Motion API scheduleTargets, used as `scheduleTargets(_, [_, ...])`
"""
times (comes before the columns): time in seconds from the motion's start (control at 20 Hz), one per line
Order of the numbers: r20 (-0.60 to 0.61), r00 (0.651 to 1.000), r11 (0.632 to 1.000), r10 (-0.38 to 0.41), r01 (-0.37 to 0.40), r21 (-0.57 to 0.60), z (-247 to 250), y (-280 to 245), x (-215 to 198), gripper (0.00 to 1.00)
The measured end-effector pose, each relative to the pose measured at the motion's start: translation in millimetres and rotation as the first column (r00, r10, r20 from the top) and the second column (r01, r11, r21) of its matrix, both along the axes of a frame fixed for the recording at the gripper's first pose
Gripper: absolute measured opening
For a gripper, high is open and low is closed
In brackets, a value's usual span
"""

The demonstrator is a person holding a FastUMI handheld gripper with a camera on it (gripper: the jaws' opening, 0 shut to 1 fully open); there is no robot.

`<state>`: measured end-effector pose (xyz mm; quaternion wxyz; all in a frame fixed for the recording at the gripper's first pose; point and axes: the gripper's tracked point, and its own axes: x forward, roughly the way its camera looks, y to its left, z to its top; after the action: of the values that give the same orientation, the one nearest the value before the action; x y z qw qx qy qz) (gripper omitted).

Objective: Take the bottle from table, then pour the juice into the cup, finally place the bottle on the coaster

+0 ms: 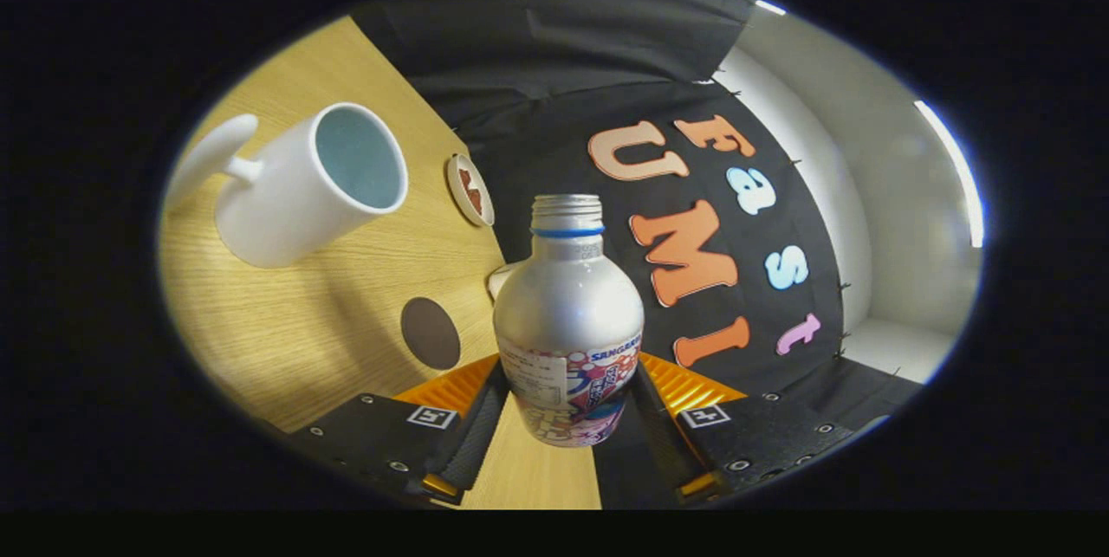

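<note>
A silver bottle (567,314) with a colourful label and an uncapped threaded neck stands between my two fingers, and my gripper (567,405) is shut on its lower body. The whole view is tilted, so the wooden table (286,323) slants. A white cup (303,184) with a pale blue inside lies beyond the fingers to the left, its mouth facing the bottle. A dark round coaster (431,333) lies flat on the table just left of the bottle.
A small white dish (470,189) with something red-brown in it sits near the table's far edge, beyond the cup. A small white thing (500,280) peeks out behind the bottle's left shoulder. The black cloth wall hangs behind the table.
</note>
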<state>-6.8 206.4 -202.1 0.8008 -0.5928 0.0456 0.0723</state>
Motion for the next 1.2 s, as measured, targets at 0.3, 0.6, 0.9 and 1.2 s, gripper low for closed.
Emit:
scheduleTargets(0.3, [0.036,0.997,0.99,0.065,-0.06,-0.127,3.8,11.4,-0.9,0.78])
scheduleTargets(0.6, [0.061,0.992,0.966,0.106,-0.088,-0.245,4.7,13.9,0.6,0.78])
scheduleTargets(0.9, [0.075,0.986,0.939,0.15,-0.119,-0.322,10.9,23.5,1.4,0.78])
scheduleTargets(1.2, [0.082,0.981,0.909,0.174,-0.128,-0.397,14.2,23.2,2.6,0.78])
